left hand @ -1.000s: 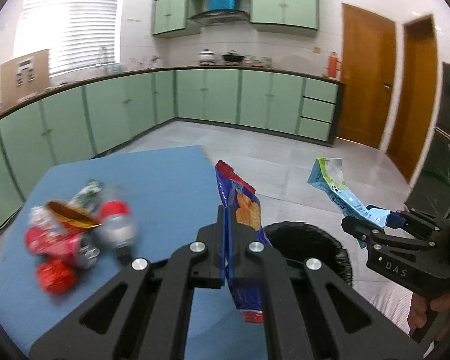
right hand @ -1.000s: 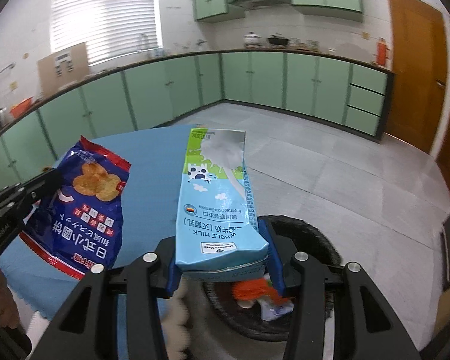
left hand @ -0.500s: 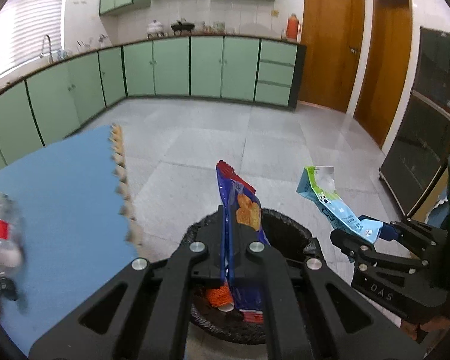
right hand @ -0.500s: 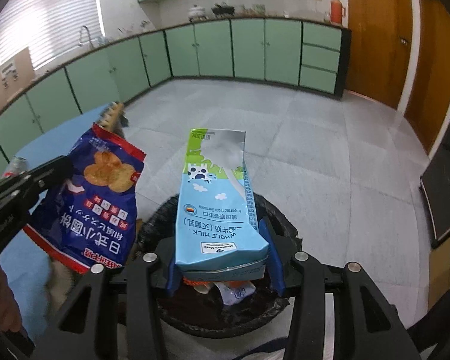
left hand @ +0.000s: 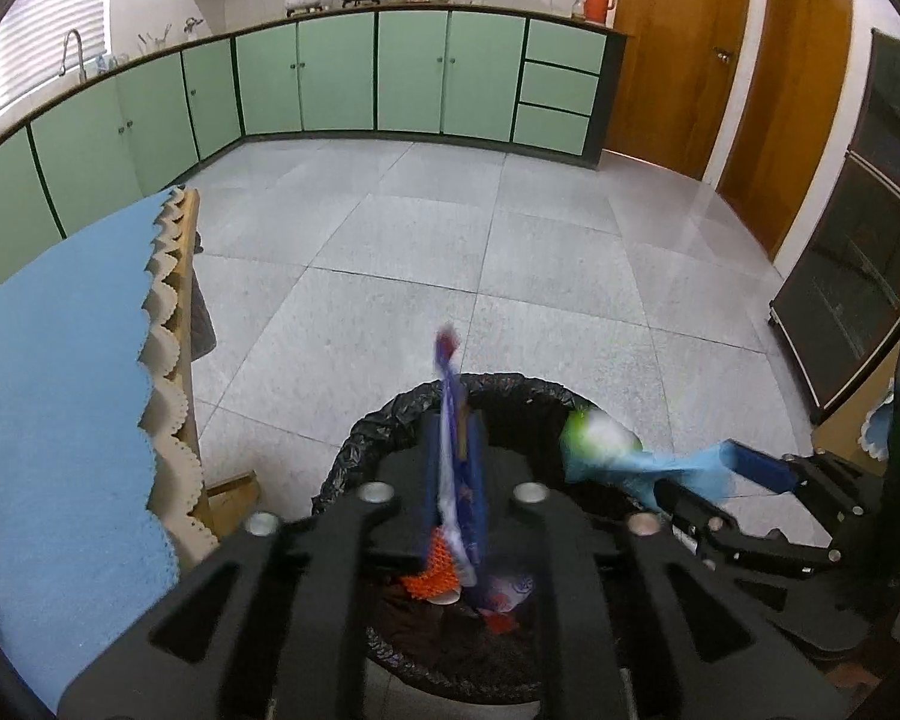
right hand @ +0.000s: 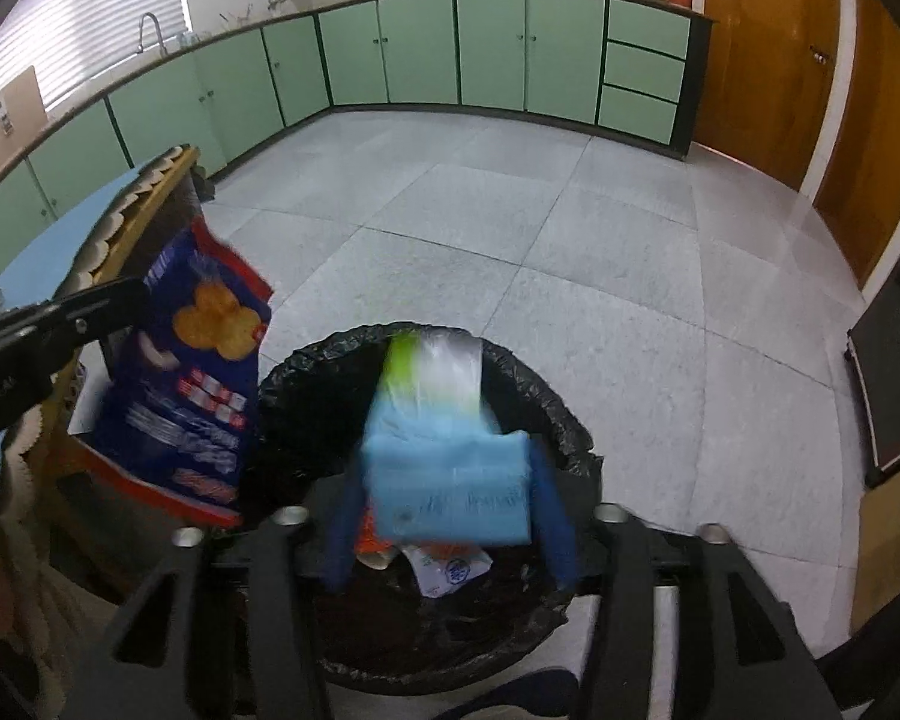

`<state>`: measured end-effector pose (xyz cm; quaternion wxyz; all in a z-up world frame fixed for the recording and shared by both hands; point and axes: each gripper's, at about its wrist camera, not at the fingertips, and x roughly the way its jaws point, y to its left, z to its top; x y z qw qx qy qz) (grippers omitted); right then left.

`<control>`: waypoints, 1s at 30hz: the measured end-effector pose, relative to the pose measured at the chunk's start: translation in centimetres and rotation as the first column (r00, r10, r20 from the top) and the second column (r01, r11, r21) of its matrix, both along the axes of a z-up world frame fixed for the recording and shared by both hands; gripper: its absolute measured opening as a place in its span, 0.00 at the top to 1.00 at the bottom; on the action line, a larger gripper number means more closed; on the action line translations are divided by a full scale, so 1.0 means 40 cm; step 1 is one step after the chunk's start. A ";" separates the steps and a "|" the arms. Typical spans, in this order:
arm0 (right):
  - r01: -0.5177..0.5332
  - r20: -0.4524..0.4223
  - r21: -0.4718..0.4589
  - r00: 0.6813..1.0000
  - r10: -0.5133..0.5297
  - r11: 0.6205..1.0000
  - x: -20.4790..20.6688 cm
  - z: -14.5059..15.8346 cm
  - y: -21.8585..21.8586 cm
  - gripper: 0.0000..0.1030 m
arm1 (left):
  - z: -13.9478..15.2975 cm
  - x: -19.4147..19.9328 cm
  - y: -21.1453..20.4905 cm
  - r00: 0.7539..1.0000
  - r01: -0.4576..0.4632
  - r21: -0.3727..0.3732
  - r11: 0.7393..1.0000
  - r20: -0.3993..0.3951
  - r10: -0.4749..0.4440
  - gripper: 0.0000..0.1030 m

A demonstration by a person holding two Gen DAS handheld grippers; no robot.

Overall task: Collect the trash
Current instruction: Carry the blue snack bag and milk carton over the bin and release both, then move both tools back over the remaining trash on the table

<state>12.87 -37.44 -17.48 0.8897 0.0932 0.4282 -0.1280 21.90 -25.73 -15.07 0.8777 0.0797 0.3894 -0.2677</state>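
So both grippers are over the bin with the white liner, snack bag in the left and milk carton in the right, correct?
Not quite: the liner is black, not white, as the right wrist view shows around the bin. The rest holds: the left gripper has the snack bag between its opening jaws, the right gripper the milk carton between its own, both above the bin.

A grey tiled floor (left hand: 426,252) carries a round bin lined with a black bag (right hand: 546,402), standing near the camera. To the left stands a wooden table (left hand: 186,276) under a blue cloth with a scalloped edge (left hand: 60,396); something red and white, too blurred to name, sits at its left edge.
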 end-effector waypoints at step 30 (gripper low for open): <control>-0.102 0.265 -0.073 0.957 0.118 0.992 -0.062 0.245 0.229 0.06 | 0.271 -0.182 0.412 0.942 -0.229 -0.100 0.968 0.228 0.246 0.27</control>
